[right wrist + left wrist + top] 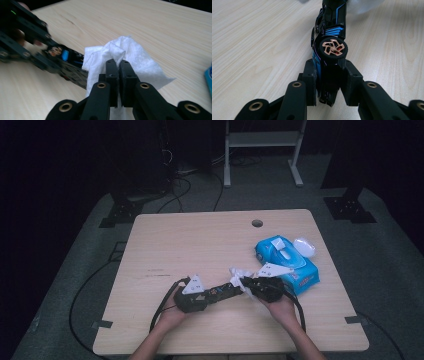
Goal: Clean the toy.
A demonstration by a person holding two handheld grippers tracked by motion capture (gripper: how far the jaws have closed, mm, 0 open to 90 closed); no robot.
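Here the left tongs (329, 82) clamp the tail of a black-and-blue toy car (329, 37), holding it just above the tabletop (200, 245). The right tongs (119, 82) are pinched tight on a white wipe (130, 57) pressed against the car's other end. A blue wipes pack (287, 262) lies just beside the right hand (282, 310).

High view dim — room black beyond the table (200, 240), top evenly lit, shadows faint. Gripper views brighter, soft overhead light. Toy car (329, 47) blurs toward its far end; wipe (125, 57) sharp — far gripper smeared.
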